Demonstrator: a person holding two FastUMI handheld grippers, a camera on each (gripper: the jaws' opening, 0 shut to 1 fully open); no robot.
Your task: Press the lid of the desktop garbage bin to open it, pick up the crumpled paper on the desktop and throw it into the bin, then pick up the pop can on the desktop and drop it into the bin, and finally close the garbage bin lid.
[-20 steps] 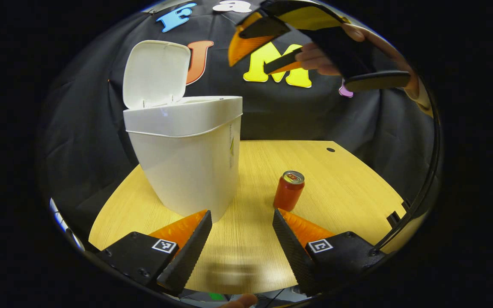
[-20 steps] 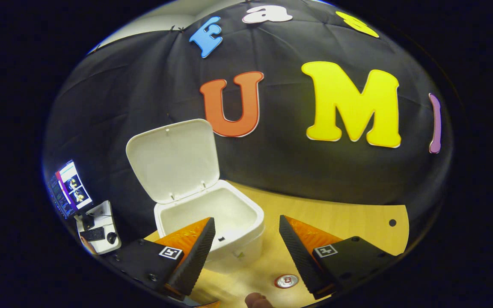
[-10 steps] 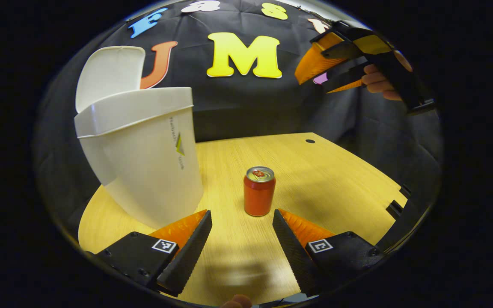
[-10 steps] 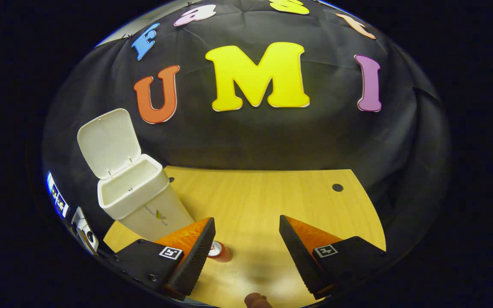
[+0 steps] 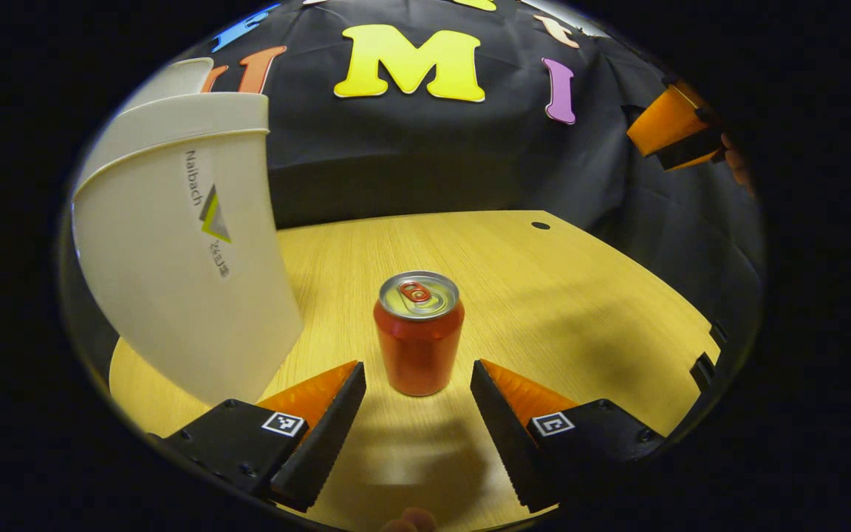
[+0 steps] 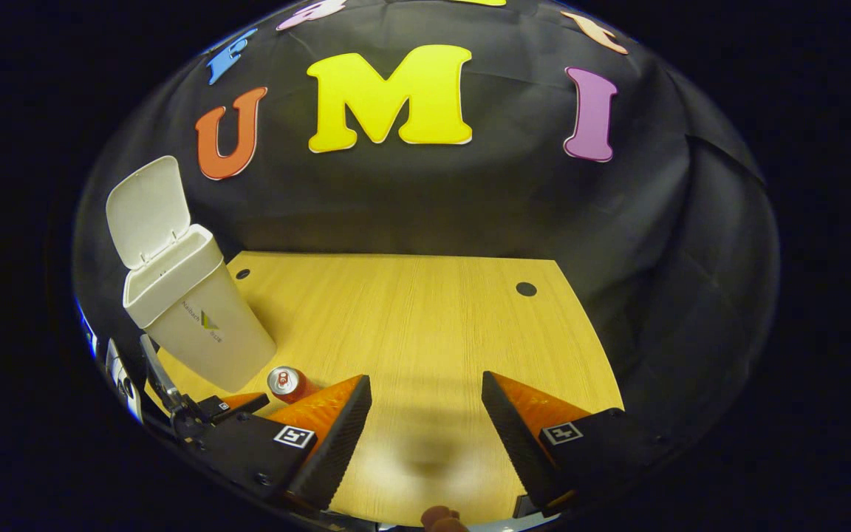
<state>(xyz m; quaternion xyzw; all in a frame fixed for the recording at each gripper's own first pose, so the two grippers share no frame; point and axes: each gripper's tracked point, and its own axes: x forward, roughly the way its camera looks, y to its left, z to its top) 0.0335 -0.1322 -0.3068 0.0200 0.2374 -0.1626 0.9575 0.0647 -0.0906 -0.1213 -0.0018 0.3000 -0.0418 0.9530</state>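
Grippers: two, both with fingers spread.
Left gripper (image 5: 417,384) low, level; right gripper (image 6: 425,403) raised, angled down, holding nothing.

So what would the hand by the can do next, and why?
Probably ease the left gripper forward until the pop can sits between its open fingers, then close. The can stands upright on the table, centred just ahead of the fingertips, not yet touched, and the bin beside it has its lid up.
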